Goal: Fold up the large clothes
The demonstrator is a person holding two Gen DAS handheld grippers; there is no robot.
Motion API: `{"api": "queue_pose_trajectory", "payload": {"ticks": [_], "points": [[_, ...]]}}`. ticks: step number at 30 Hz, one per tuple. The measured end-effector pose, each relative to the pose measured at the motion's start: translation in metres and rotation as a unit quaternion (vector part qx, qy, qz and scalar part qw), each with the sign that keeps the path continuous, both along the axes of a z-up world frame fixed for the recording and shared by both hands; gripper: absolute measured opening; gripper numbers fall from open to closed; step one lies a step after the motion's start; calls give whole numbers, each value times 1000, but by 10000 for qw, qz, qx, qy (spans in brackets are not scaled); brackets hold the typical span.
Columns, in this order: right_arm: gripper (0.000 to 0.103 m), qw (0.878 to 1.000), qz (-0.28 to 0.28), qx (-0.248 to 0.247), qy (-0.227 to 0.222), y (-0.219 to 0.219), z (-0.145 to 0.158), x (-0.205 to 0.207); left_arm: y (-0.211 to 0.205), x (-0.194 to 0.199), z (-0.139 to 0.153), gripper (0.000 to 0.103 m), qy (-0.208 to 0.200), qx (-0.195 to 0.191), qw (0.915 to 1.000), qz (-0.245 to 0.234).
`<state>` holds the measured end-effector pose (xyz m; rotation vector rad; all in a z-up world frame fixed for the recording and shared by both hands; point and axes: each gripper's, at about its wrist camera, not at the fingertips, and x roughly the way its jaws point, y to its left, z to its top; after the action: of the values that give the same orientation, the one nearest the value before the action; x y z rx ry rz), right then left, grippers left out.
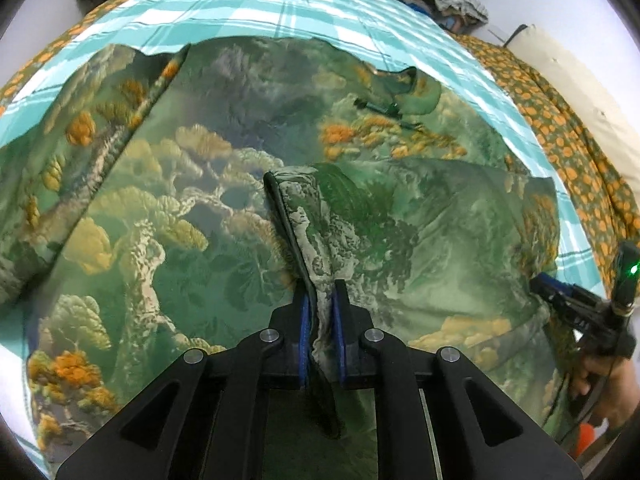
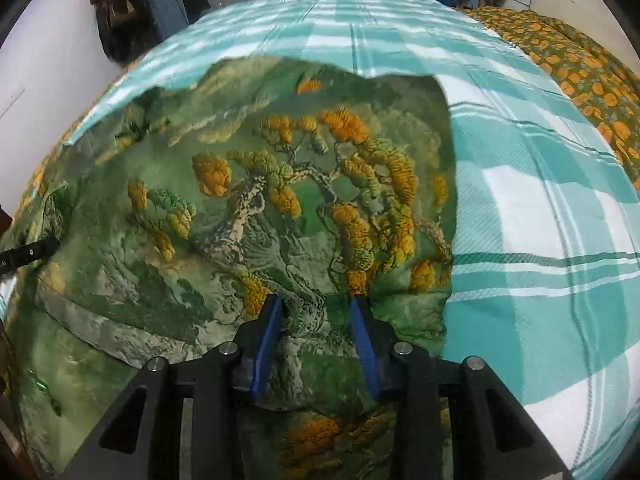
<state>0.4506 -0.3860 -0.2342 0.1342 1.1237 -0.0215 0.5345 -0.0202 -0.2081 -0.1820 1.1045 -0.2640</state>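
A large green garment (image 1: 224, 184) printed with orange and yellow trees lies spread on a teal checked bedsheet (image 1: 280, 4). My left gripper (image 1: 322, 292) is shut on a raised fold of the garment, its dark-hemmed edge standing up between the blue pads. My right gripper (image 2: 318, 304) has its jaws apart, with garment cloth (image 2: 304, 200) lying between and under the blue pads near the garment's right edge. The right gripper also shows at the right of the left wrist view (image 1: 560, 296), low on the cloth. The left gripper's tip shows at the left edge of the right wrist view (image 2: 32, 252).
An orange-dotted green blanket (image 1: 568, 128) runs along the bed's right side, with a cream pillow (image 1: 560, 64) beyond it. A pile of clothes (image 1: 444, 0) sits at the far right corner. Bare checked sheet (image 2: 540, 240) lies right of the garment. Dark items (image 2: 116, 12) hang on the far wall.
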Motion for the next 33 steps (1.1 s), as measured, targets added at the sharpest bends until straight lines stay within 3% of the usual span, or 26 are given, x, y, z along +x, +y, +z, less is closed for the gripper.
{"api": "queue_pose_trajectory", "payload": {"ticks": [6, 11, 21, 27, 33], "points": [[35, 9990, 211, 141, 358, -10, 13, 27, -3, -5, -8, 12, -202, 50, 9998, -66], [35, 9997, -144, 75, 172, -33, 26, 79, -2, -4, -10, 13, -204, -50, 9998, -34], [35, 9968, -788, 38, 81, -50, -3, 142, 3, -8, -12, 14, -260, -63, 9996, -37], [37, 9972, -740, 110, 41, -49, 4, 122, 3, -9, -14, 14, -270, -70, 9996, -30], [37, 9990, -352, 243, 85, -35, 12, 47, 3, -8, -14, 14, -267, -41, 9996, -33]]}}
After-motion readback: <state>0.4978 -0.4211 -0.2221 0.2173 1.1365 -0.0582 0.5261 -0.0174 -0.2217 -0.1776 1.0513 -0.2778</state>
